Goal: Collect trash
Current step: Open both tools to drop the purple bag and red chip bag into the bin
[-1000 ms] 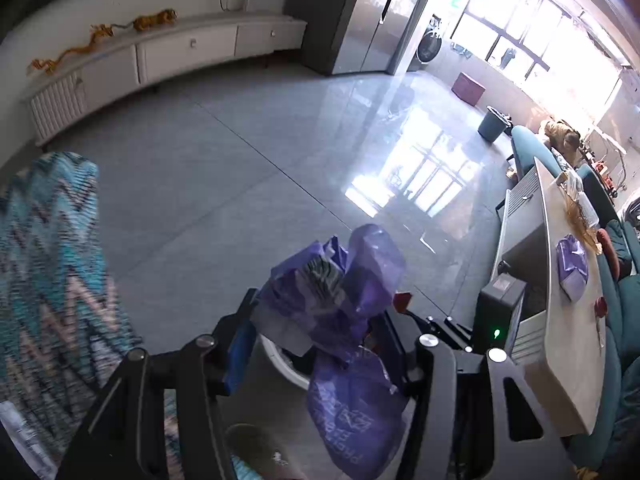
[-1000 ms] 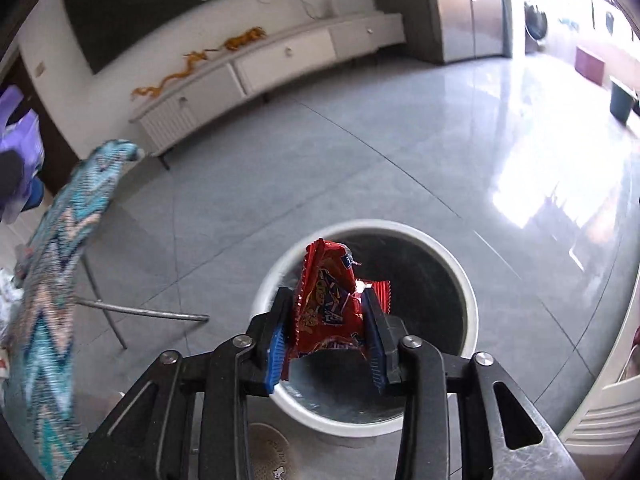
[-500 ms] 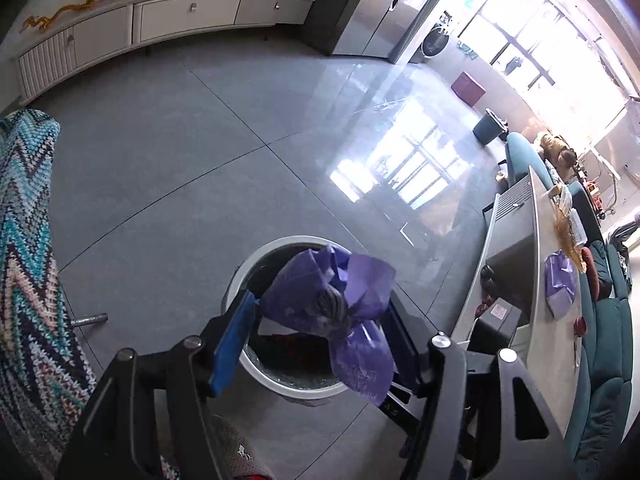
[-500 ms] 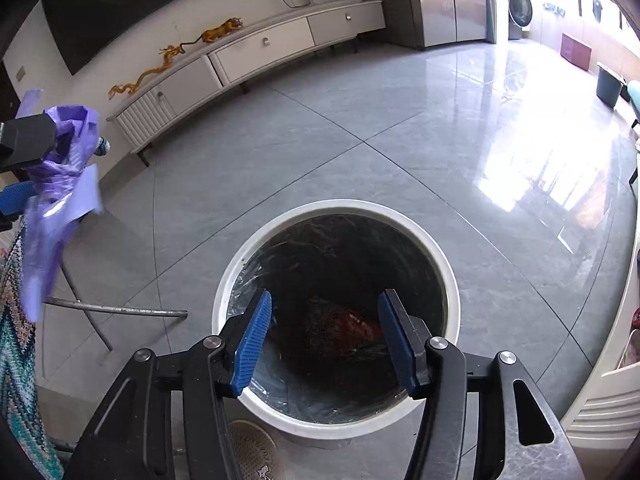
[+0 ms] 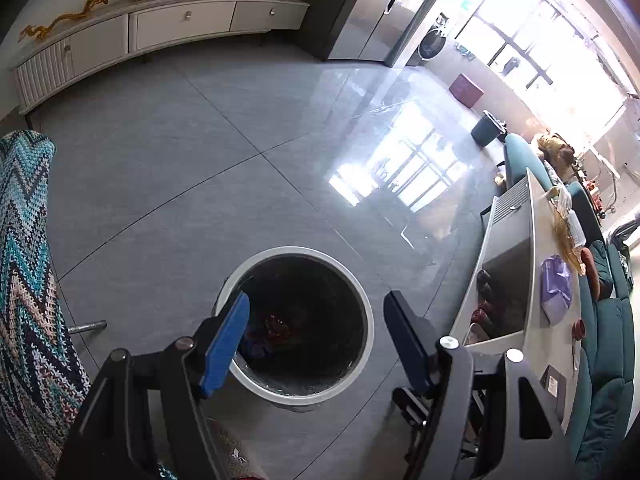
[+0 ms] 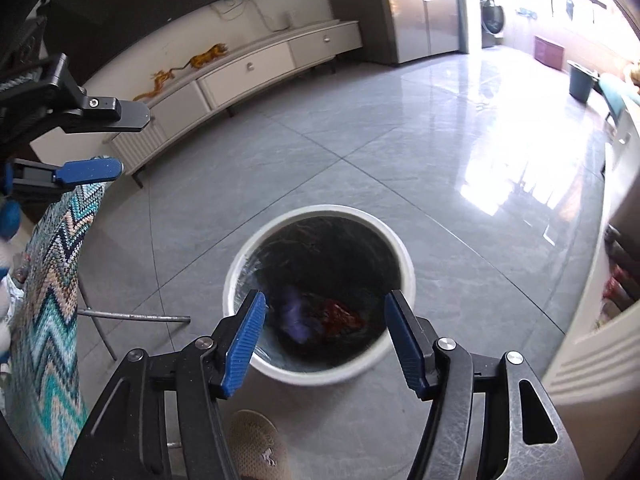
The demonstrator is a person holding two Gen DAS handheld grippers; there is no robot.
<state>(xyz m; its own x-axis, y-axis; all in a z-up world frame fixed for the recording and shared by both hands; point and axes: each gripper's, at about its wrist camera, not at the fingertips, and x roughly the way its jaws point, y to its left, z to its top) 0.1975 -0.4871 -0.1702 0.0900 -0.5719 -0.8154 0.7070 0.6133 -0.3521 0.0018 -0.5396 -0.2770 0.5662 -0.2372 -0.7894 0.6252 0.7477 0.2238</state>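
Left wrist view: the left gripper hung with its jaws spread wide and nothing between them, directly above the white-rimmed trash bin. A red snack wrapper lay crumpled at the bin's dark bottom, its long axis unclear. A zigzag knitted throw hung at the left; a low table carrying a purple bag stood to the right.

Right wrist view: the right gripper was likewise spread and empty over the trash bin. Inside lay a purple plastic bag touching the red snack wrapper. A slipper sat below.
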